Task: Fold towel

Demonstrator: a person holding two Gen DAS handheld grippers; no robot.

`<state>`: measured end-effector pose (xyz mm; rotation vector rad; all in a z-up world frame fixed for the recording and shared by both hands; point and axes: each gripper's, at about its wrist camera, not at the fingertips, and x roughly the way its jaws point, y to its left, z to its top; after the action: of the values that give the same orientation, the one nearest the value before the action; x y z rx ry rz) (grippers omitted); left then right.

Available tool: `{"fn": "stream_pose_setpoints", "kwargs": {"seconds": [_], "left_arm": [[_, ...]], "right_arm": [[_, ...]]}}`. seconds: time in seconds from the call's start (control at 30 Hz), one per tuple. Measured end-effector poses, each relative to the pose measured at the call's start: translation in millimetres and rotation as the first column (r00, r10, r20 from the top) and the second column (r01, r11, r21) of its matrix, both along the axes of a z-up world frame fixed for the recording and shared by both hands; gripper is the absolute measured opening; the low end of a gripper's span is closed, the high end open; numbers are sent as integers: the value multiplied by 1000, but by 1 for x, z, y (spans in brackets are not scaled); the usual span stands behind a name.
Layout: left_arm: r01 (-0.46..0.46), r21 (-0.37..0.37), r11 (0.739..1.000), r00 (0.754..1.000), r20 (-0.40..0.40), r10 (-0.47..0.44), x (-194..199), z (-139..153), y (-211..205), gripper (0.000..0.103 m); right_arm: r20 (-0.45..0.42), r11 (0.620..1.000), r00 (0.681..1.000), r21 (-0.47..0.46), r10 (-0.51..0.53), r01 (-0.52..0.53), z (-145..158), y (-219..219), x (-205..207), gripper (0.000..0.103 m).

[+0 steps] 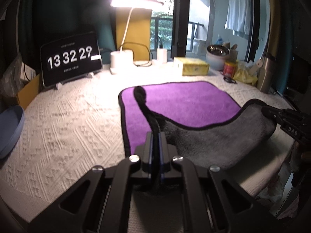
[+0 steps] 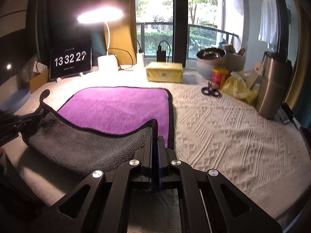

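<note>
The left tool [image 1: 155,136] is clamped on the near left corner of the towel [image 1: 184,104], and the right tool [image 2: 154,137] is clamped on its near right corner; both corners are lifted off the bench [image 2: 223,128]. Between them the near edge sags, its grey underside turned up toward the cameras. The far part of the towel lies flat, purple side up, with a black hem all round; its far edge runs left to right, roughly parallel to the bench's far clutter. Its long axis cannot be told, since the near part is raised.

To the left of the towel the bench cloth, white and knitted in pattern, is bare as far as a blue bowl [image 1: 9,130] at the left edge. To the right it is bare out to scissors [image 2: 210,91], a red can [image 2: 218,77] and a steel flask [image 2: 272,85].

Beyond the towel stand a clock [image 1: 71,58] reading 13 32 29, a lit lamp [image 1: 134,3] and a yellow box [image 1: 192,66]. Behind them is a window with a balcony rail.
</note>
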<state>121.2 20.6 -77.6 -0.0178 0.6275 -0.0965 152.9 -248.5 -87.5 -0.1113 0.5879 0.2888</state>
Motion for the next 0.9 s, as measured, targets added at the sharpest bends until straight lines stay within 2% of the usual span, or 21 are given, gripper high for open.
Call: {"fn": "stream_pose_setpoints", "kwargs": {"seconds": [0.27, 0.9], "left_arm": [[-21, 20, 1000, 998, 60, 20, 6, 14, 4, 5], [-51, 45, 998, 991, 128, 45, 37, 31, 17, 5]], "right_arm": [[67, 1000, 998, 5, 9, -9, 20, 3, 9, 5], [173, 999, 985, -22, 29, -26, 48, 12, 43, 5]]}}
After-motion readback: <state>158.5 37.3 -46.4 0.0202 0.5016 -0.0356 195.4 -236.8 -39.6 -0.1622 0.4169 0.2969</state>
